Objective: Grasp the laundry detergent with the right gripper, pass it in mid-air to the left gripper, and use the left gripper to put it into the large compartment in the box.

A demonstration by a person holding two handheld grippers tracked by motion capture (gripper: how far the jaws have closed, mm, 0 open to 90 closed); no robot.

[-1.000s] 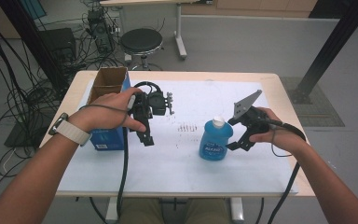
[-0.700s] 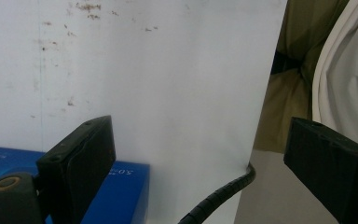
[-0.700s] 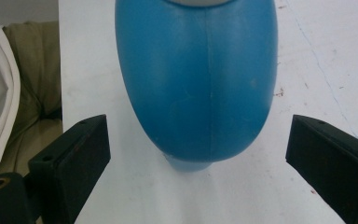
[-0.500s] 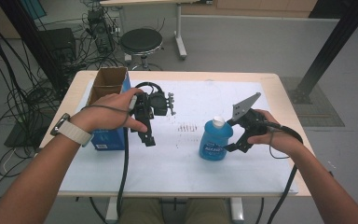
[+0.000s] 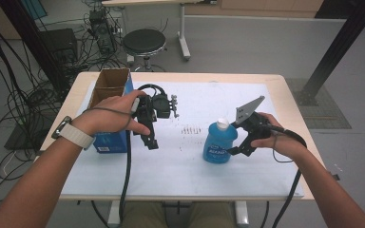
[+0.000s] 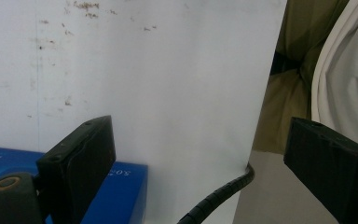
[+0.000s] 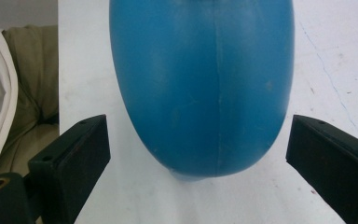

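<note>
Plastic is what the blue bottle (image 5: 219,144) looks made of: smooth, slippery, probably squeezable, so the broad belly is best gripped squarely. It stands on the worktop (image 5: 266,95) at about four o'clock, between the wide-spread jaws of the right claw (image 7: 196,154) (not yet touched). The left claw (image 6: 200,158) is held wide, empty, beside a blue box (image 5: 111,140). Fill level cannot be judged; the label is blurred.

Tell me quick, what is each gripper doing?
Left gripper: open, holding nothing, by the box.
Right gripper: open, jaws either side of the blue bottle, not squeezing it.
</note>
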